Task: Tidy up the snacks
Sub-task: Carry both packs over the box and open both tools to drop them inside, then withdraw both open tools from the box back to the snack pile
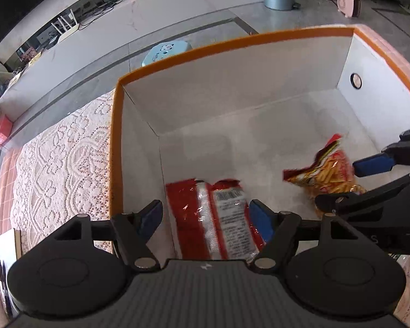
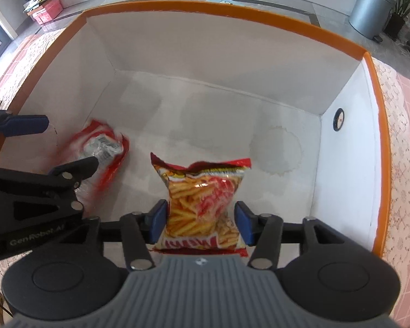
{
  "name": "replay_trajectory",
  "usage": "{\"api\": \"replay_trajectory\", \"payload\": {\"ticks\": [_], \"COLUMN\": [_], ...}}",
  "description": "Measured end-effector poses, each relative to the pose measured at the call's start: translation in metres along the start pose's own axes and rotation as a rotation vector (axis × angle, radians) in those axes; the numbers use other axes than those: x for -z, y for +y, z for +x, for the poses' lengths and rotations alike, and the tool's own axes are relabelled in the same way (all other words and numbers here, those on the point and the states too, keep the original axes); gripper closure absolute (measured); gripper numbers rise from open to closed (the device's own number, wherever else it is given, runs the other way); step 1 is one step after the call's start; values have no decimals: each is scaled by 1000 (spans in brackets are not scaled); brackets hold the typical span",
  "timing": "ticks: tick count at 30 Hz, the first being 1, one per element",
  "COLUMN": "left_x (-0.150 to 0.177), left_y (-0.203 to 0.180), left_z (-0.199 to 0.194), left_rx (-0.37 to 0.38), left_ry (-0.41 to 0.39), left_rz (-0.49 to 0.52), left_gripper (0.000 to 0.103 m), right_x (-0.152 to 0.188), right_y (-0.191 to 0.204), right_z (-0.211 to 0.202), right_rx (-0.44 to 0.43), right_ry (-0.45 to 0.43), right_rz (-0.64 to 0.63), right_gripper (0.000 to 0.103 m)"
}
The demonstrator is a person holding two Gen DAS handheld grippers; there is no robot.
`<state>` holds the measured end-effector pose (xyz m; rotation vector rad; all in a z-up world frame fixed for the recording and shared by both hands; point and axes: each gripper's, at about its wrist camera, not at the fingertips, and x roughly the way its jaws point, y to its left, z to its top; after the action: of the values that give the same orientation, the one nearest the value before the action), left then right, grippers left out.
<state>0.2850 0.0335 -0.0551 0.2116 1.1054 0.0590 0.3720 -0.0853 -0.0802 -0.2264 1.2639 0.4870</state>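
Inside the white cardboard box with the orange rim (image 2: 232, 9), our right gripper (image 2: 201, 220) stands released, its blue pads straddling a crinkled red-and-yellow bag of fry-shaped snacks (image 2: 202, 205) without clearly pressing it. Beside it, our left gripper (image 1: 205, 220) is spread wide around a shiny red foil packet with a white barcode label (image 1: 216, 218) lying on the box floor. Beyond the box lies a lace tablecloth (image 1: 63, 164).

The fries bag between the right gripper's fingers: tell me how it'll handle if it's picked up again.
The fries bag looks puffy and crinkled, so probably light and floppy. Its glossy film may slip. The fries inside likely crush under a hard squeeze.
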Motion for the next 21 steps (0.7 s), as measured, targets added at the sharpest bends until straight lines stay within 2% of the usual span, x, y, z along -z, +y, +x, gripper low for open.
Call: {"api": "replay_trajectory", "payload": {"ticks": [6,13,21], "left_x": [1,6,19], "left_y": [3,9,13], "left_z": [-17,-43,-84], "left_rx": [-3,-2,36], "left_ry": [-38,-86,-150], "left_rz": [-25,-79,-140], "left_gripper": [18,18,21], "right_x": [-2,6,26], "right_y": [2,2,8], "right_z": [-7,-26,-76], "right_rx": [7,17,31], "right_ry": [-12,-69,-206], "right_rz": [1,23,11], "right_gripper": [38,30,23]}}
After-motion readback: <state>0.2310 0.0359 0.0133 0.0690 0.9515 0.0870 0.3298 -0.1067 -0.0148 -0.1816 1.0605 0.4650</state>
